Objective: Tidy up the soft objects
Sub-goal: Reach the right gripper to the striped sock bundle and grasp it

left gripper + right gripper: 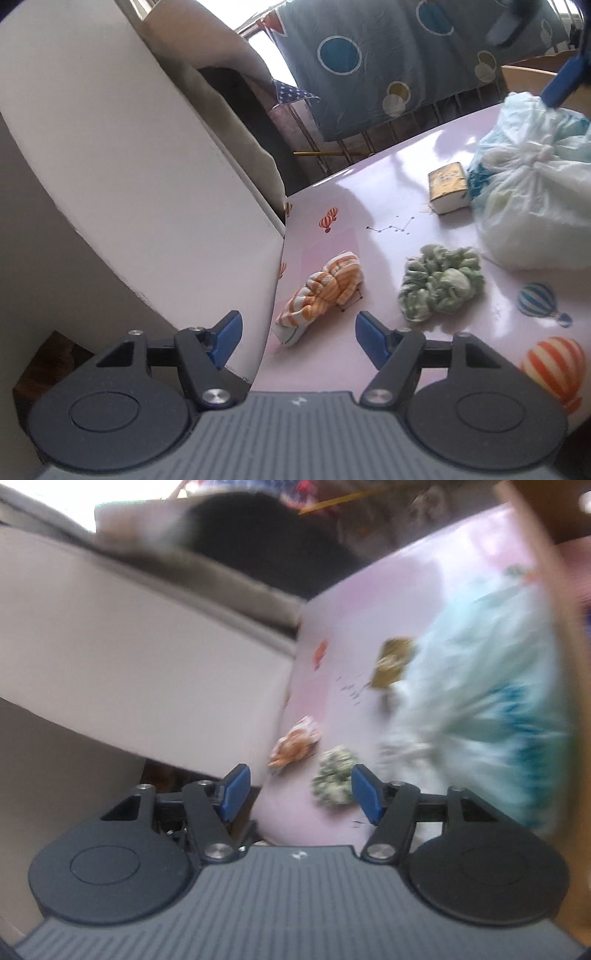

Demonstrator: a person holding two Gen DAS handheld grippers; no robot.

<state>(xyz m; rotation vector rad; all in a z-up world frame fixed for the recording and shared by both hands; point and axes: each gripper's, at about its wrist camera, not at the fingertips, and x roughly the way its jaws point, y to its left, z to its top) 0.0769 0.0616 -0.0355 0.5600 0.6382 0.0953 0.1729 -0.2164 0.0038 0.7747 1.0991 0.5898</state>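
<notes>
My right wrist view is smeared with blur, so there the orange scrunchie (294, 743) and the green scrunchie (334, 775) are only soft blobs, and the bag (480, 701) is a pale streak cut off by the frame edge. The left view is sharper. In it the orange scrunchie (319, 295) is a bunched, ribbed roll of orange-and-white striped cloth lying near the tabletop's left edge, and the green scrunchie (441, 282) is a ruffled ring of mottled green and white fabric just to its right, apart from it. Behind them a small box (448, 188) with a yellow printed top rests against the bag (535, 192), a thin, crinkled, translucent plastic sack knotted at the top; what fills it I cannot make out. The tabletop (388, 206) is glossy pale pink with printed hot-air balloons. A white slab (129, 184) hides everything to the left. My left tongs (298, 334) are released, blue pads spread with nothing between them, above the tabletop's near edge. My right tongs (300, 793) are also released and empty; in the left view they show only as blurred blue tips (561, 85) above the bag.
</notes>
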